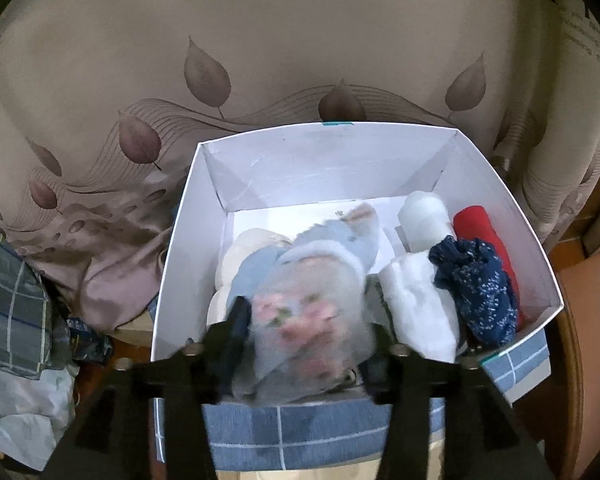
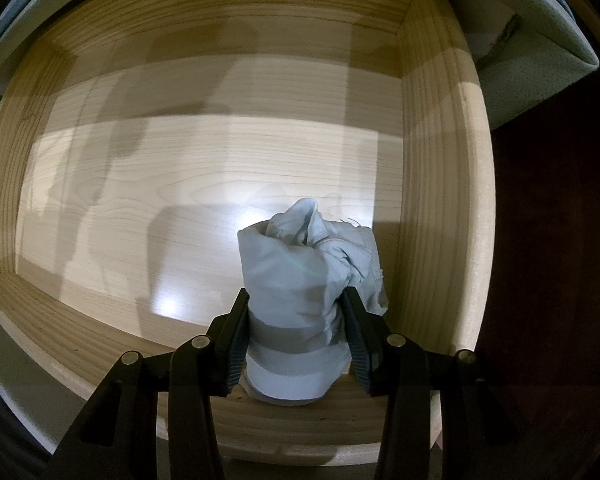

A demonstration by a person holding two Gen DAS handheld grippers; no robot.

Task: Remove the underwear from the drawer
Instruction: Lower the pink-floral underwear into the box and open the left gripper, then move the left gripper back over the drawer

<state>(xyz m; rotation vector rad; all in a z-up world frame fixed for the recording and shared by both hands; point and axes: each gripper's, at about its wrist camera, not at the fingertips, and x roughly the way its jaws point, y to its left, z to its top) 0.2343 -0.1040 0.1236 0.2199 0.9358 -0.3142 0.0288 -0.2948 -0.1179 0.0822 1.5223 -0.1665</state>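
A white cardboard box [image 1: 536, 264] sits in front of a leaf-printed cloth [image 1: 260, 60], already taking in rolled garments: a cream bundle [image 1: 240, 248] at the left, white rolls [image 1: 420, 300], a dark blue speckled piece [image 1: 476, 292] and a red roll [image 1: 480, 224] along the right side. The left tool [image 1: 306, 332] hangs over the near edge of the box with its jaws spread wide on either side of a pale blue, flower-printed piece of underwear [image 1: 312, 312], which is blurred and looks to be dropping free onto the pile; neither pad appears to press on it. Across the room, the right tool [image 2: 296, 332] points down into a light wooden drawer [image 2: 432, 184] and is clamped on a rolled grey-white piece of underwear [image 2: 300, 280], its jaws partly closed and squeezing the roll near its lower end. This roll stands near the drawer's front right corner; the rest of the drawer floor shows only bare wood and shadows. The step in hand appears to be a handover of work between the two sides: one piece being let go into the box, the last visible piece gripped for removal. The next move likely calls for lifting the roll straight up clear of the drawer's front wall before carrying it to the box, keeping the squeeze firm so the loose folds at the far end do not unravel.
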